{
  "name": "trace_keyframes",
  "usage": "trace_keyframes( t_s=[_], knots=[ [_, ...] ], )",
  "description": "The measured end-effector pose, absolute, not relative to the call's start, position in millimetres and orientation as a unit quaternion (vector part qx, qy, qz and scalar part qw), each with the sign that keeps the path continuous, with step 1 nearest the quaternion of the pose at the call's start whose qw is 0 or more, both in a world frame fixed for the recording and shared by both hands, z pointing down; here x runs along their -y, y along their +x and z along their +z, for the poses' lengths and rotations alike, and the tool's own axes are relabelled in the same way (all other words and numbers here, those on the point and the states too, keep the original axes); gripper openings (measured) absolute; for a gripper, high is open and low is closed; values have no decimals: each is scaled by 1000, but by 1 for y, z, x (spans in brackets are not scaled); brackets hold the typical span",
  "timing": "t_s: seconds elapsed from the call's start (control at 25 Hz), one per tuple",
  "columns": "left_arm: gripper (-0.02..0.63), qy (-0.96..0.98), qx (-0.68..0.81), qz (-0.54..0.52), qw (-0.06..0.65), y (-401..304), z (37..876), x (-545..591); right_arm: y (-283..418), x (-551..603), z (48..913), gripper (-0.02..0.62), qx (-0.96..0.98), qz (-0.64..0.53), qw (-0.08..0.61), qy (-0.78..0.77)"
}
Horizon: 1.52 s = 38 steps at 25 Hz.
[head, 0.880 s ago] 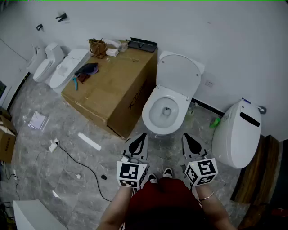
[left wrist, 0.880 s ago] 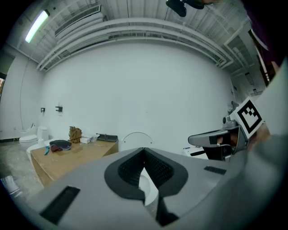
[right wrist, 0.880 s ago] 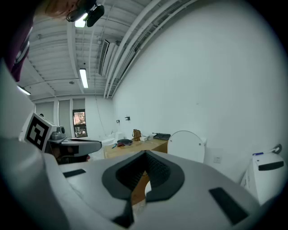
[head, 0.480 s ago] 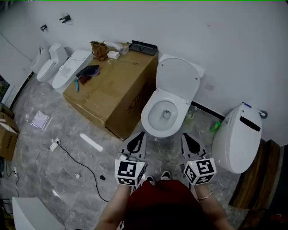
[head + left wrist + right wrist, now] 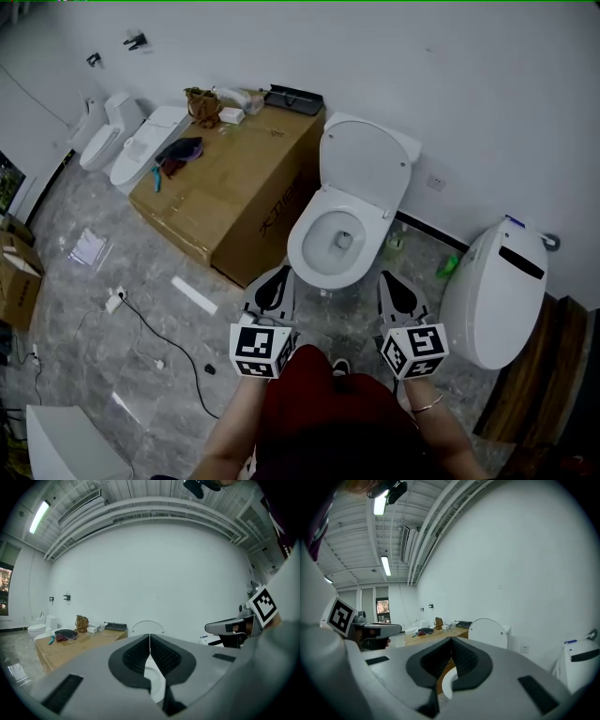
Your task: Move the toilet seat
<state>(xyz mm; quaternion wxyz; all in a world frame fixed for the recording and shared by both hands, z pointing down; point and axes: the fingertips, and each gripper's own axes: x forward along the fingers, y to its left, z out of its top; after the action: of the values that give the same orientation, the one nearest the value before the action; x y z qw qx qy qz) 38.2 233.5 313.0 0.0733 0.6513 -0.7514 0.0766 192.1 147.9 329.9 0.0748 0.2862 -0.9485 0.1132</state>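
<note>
Head view: toilet seat (image 5: 302, 251) lies on the bowl, lid (image 5: 367, 169) raised at the far wall. Left tongs (image 5: 273, 284) and right tongs (image 5: 395, 291) hover near its near rim.
Left gripper view: jaws pressed together, empty.
Right gripper view: jaws pressed together, empty.

The grey marbled floor (image 5: 112, 272) is carrying an open toilet (image 5: 309, 258). A large cardboard box (image 5: 234, 187) is standing just beside it, and a closed toilet (image 5: 492, 291) is standing on its other side. A white strip (image 5: 194, 294), a power strip (image 5: 114, 302) with a black cable (image 5: 169, 337), and loose papers (image 5: 87, 248) are lying scattered.
</note>
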Motion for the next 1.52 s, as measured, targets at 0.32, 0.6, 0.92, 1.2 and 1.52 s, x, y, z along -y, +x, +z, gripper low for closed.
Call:
trace_keyframes(
  t_s=[0.32, 0.6, 0.92, 1.2, 1.52],
  knots=[
    [28, 650, 749, 92, 85, 19, 331, -197, 183, -110, 344, 17, 941, 131, 81, 303],
    [28, 661, 736, 103, 98, -30, 351, -141, 147, -56, 367, 17, 928, 142, 111, 325],
    [29, 675, 719, 113, 121, -97, 372, -77, 102, 3, 385, 17, 904, 169, 129, 370],
    [28, 688, 700, 122, 147, -138, 398, -39, 79, 26, 417, 17, 883, 194, 164, 395],
    [29, 690, 674, 158, 210, -145, 455, -34, 81, 34, 466, 17, 854, 245, 200, 413]
  ],
)
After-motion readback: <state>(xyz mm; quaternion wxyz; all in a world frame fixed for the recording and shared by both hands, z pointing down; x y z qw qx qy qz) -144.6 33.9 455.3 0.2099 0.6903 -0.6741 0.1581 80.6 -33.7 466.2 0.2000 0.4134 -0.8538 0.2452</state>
